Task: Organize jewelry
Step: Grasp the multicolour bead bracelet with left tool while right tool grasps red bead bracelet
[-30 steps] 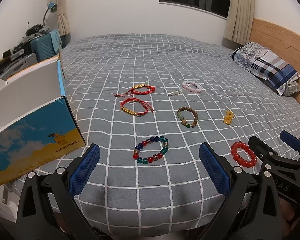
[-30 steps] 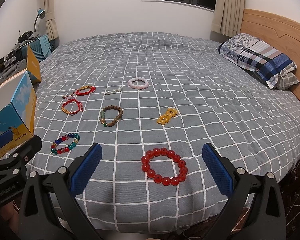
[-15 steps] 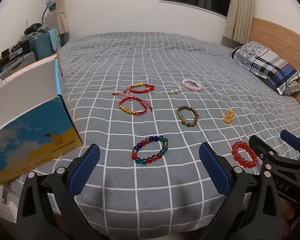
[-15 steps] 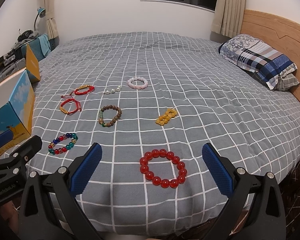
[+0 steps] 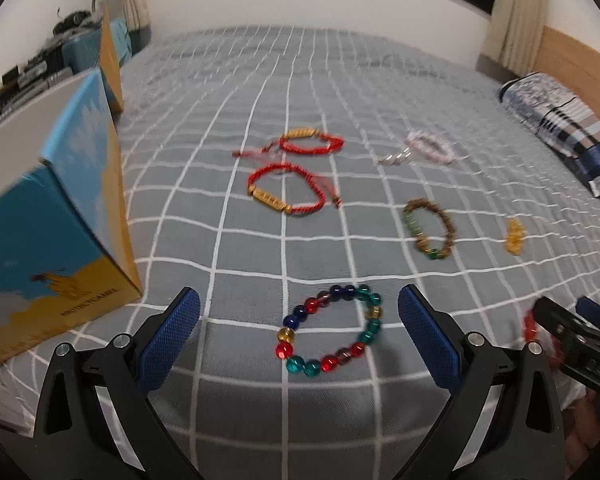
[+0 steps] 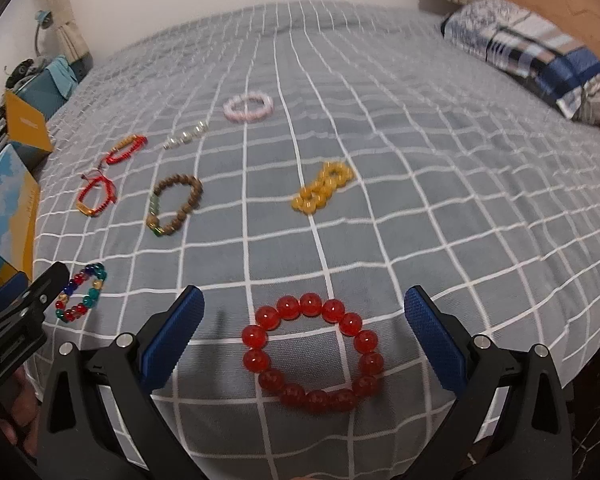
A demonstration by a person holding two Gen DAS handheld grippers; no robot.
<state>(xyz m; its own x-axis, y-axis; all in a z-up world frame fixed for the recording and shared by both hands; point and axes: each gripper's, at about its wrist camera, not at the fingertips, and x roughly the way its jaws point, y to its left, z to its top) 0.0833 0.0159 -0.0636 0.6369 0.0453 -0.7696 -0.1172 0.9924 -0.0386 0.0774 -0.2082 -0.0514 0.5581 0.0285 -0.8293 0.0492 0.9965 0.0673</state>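
Several bracelets lie on a grey checked bedspread point(image 5: 260, 80). My left gripper point(image 5: 299, 330) is open, its blue pads on either side of a multicolour glass bead bracelet point(image 5: 356, 350). My right gripper point(image 6: 304, 330) is open around a red bead bracelet point(image 6: 260, 360) near the bed's front edge. Farther off lie two red cord bracelets point(image 5: 312, 142) point(image 5: 276, 200), a brown wooden bead bracelet point(image 6: 188, 200), a yellow bead bracelet point(image 6: 320, 192), a pink bead bracelet point(image 6: 248, 108) and a short pearl piece point(image 6: 186, 136).
An open blue and yellow cardboard box point(image 5: 48, 232) stands on the bed's left edge, close to my left gripper. A plaid pillow point(image 6: 540, 52) lies at the far right by the wooden headboard. Cluttered shelves and a lamp stand beyond the box.
Both grippers have moved forward and down toward the bed. The multicolour bracelet now sits between the left pads and the red bracelet between the right pads. Both stay open.
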